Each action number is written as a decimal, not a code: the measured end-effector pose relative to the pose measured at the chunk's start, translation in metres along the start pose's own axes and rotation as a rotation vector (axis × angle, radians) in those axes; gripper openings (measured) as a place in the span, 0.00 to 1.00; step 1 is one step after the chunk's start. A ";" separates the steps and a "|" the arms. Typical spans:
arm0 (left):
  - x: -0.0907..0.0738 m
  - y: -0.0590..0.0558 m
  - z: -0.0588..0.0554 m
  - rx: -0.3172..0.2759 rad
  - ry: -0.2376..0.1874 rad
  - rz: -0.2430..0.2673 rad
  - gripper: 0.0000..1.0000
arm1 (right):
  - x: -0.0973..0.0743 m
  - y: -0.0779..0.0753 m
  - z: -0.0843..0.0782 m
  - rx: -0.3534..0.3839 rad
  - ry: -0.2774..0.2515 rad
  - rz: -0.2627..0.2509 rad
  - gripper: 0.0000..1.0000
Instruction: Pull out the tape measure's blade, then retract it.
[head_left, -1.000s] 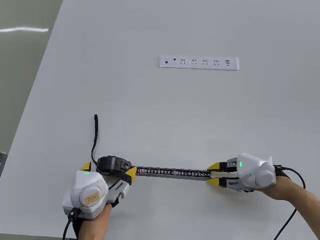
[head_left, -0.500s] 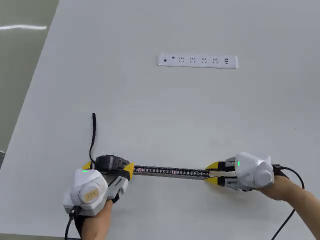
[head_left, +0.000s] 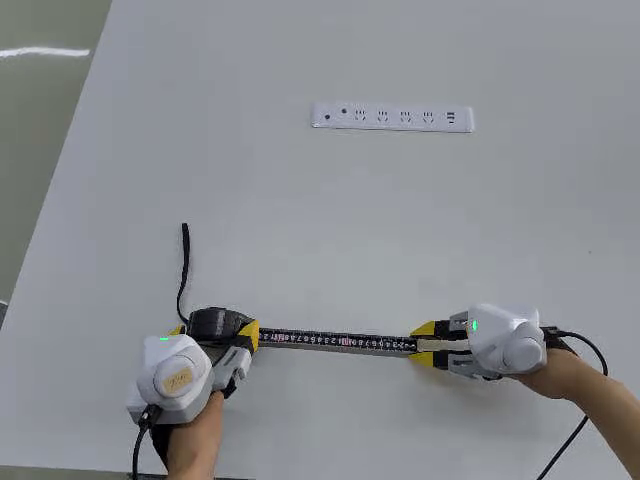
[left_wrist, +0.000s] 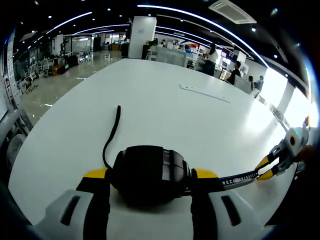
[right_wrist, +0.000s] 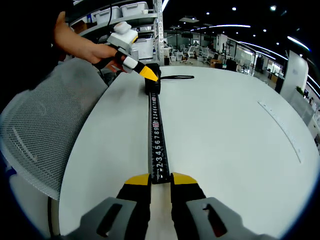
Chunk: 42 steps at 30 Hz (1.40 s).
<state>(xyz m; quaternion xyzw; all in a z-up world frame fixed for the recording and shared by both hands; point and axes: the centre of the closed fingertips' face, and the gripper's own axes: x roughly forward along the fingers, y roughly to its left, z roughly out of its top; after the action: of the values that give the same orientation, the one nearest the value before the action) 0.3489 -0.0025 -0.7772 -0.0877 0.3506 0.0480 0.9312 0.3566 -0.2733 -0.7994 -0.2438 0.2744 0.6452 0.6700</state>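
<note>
well, the tape measure (head_left: 220, 323) lies on the white table (head_left: 300, 200) near its front edge. its black case sits between the jaws of the left gripper (head_left: 213, 331), which press against the case's two sides. the blade (head_left: 335, 342) runs out flat along the tabletop to the right gripper (head_left: 424, 344), whose jaws stand almost together and pinch the blade's tip. a black wrist strap (head_left: 184, 265) trails from the case toward the far side, and a power strip (head_left: 392, 117) sits well apart, farther back. the case looks compact, hard and fairly weighty, so a grip across its broad flanks should hold. the blade is probably thin, springy steel: stiff along its curve, quick to kink if twisted, and smooth enough to slip. holding it at the end hook seems safest. a spring likely pulls it back, so it wants a guided return rather than a free snap.
</note>
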 end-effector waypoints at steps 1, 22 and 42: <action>0.000 0.000 0.000 0.000 0.001 0.002 0.63 | 0.000 0.000 0.000 0.001 -0.001 0.000 0.13; -0.001 0.001 0.000 -0.009 0.010 0.046 0.61 | -0.003 0.001 0.003 0.004 -0.007 -0.002 0.13; -0.001 0.001 0.000 -0.006 0.022 0.064 0.60 | -0.001 -0.001 0.006 -0.004 -0.007 -0.006 0.13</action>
<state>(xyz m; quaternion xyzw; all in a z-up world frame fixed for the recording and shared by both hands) 0.3481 -0.0011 -0.7770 -0.0799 0.3632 0.0776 0.9250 0.3574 -0.2702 -0.7940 -0.2436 0.2700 0.6446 0.6725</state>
